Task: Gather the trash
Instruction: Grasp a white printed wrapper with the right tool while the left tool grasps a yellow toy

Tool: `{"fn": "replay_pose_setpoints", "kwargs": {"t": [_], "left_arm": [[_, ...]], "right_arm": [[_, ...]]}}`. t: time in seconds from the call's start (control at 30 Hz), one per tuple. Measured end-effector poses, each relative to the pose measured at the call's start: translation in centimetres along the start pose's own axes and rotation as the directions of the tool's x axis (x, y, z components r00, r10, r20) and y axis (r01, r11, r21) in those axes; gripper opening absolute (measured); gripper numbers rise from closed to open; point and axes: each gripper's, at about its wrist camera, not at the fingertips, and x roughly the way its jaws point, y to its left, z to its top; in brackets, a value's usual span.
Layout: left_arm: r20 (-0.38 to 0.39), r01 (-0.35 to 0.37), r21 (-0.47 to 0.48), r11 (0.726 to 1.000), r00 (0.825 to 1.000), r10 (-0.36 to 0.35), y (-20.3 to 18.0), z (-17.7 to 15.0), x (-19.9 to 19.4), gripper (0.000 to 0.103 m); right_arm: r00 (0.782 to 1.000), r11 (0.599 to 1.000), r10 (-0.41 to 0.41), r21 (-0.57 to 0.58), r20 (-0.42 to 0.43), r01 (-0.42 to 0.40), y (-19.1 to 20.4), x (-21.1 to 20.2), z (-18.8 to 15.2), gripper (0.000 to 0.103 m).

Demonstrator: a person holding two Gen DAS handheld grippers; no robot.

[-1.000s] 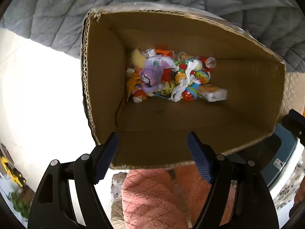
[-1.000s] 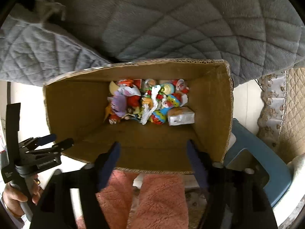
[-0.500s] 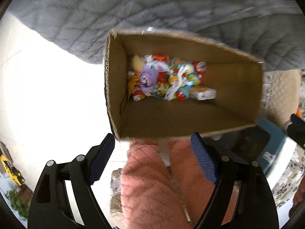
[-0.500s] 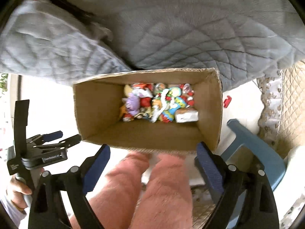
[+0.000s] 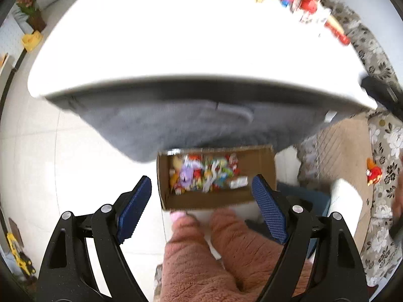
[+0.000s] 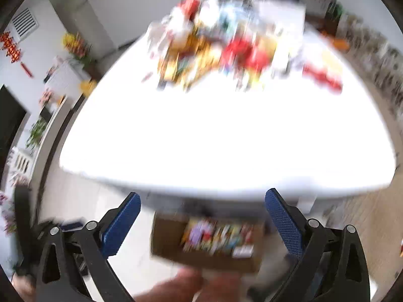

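step: between pickups, judged | left gripper (image 5: 201,196) and right gripper (image 6: 202,216) wide open, empty | brown cardboard box (image 5: 262,161) with colourful trash on floor below white worktop (image 5: 176,37) | next: reach blurred trash pile (image 6: 226,50) on worktop

Motion blur smears the clutter (image 6: 241,50) on the white table (image 6: 226,136) beyond naming. Under the table's near edge, the cardboard box (image 6: 171,241) contents are blurred too.

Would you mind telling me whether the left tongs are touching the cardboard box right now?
Apart. The left wrist view shows the open left tongs raised well above the cardboard box, which sits on the floor below, framed between their fingers with nothing gripped.
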Motion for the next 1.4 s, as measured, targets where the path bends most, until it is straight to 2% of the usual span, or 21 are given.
{"fn": "replay_pose_setpoints", "kwargs": {"t": [0.07,0.13,0.27,0.33,0.37,0.4,0.43,0.47,0.63,0.77,0.87,0.93,1.03,1.1,1.17,1.23,1.33,1.4], "left_arm": [[0.020,0.000,-0.006,1.000,1.000,0.000,-0.1,0.6,-1.0,0.080],[0.033,-0.007,-0.020,1.000,0.999,0.008,0.1,0.8,-1.6,0.080],[0.017,-0.014,-0.061,0.998,1.000,0.015,1.0,0.1,-1.7,0.080],[-0.005,-0.010,-0.107,0.994,1.000,0.010,2.0,-0.8,-1.5,0.080],[-0.012,-0.012,-0.121,0.993,1.000,0.011,2.3,-1.0,-1.4,0.080],[-0.025,-0.017,-0.141,0.990,1.000,0.014,2.7,-1.5,-1.2,0.080],[-0.033,-0.019,-0.155,0.988,0.999,0.015,3.1,-1.8,-1.1,0.080],[-0.038,-0.021,-0.166,0.986,0.999,0.015,3.2,-2.0,-1.0,0.080],[-0.037,-0.029,-0.176,0.984,0.999,0.022,3.9,-1.6,-1.2,0.080],[-0.010,-0.010,-0.141,0.990,1.000,0.008,3.4,0.6,-1.5,0.080],[0.041,0.042,-0.095,0.995,0.998,-0.038,2.1,4.4,-1.7,0.080],[0.079,0.052,-0.078,0.996,0.996,-0.045,1.3,7.2,-1.4,0.080],[0.160,0.070,-0.057,0.996,0.985,-0.060,-0.3,12.7,-1.1,0.080],[0.201,0.072,-0.047,0.996,0.978,-0.061,-1.8,16.7,-0.6,0.080],[0.216,0.049,-0.030,0.998,0.976,-0.041,-3.2,19.9,0.3,0.080],[0.217,-0.029,-0.013,1.000,0.976,0.031,-4.9,23.6,1.7,0.080],[0.210,-0.121,-0.001,0.993,0.971,0.118,-6.3,26.7,3.3,0.080],[0.206,-0.142,0.010,0.990,0.969,0.137,-6.9,28.2,4.1,0.080]], "right_arm": [[0.998,0.998,-0.044,0.037,0.032,0.043,-1.2,1.8,3.3,0.097],[0.996,0.993,-0.087,0.080,0.028,0.085,-2.6,3.7,5.9,0.095],[0.991,0.983,-0.133,0.128,-0.013,0.133,-4.2,7.6,9.6,0.080],[0.987,0.980,-0.157,0.113,-0.041,0.161,-4.5,9.4,10.8,0.073],[0.983,0.979,-0.173,0.097,-0.062,0.178,-4.4,10.2,11.0,0.055],[0.980,0.979,-0.178,0.086,-0.088,0.186,-4.4,11.0,11.1,0.032],[0.976,0.977,-0.199,0.065,-0.090,0.205,-4.1,11.3,11.0,0.025],[0.978,0.980,-0.187,0.050,-0.098,0.192,-3.8,11.3,10.9,0.001],[0.994,0.996,-0.051,0.071,-0.101,0.058,-3.0,8.3,7.7,0.001],[0.994,0.992,0.062,0.116,-0.088,-0.052,-2.7,4.1,3.6,0.001],[0.991,0.983,0.118,0.149,-0.068,-0.107,-2.6,1.1,1.1,0.001],[0.989,0.977,0.137,0.171,-0.061,-0.125,-2.7,-0.5,-0.7,0.001],[0.989,0.973,0.141,0.193,-0.044,-0.130,-2.5,-2.5,-3.1,0.001],[0.992,0.974,0.125,0.195,-0.026,-0.118,-2.2,-2.9,-3.4,0.002],[0.991,0.968,0.132,0.217,-0.005,-0.128,-2.2,-3.6,-3.9,0.002],[0.991,0.965,0.132,0.227,0.005,-0.130,-2.1,-4.2,-4.4,0.002],[0.991,0.963,0.130,0.234,0.015,-0.130,-2.0,-4.7,-4.8,0.003],[0.992,0.963,0.126,0.238,0.022,-0.128,-2.1,-5.1,-5.0,0.003]]}}
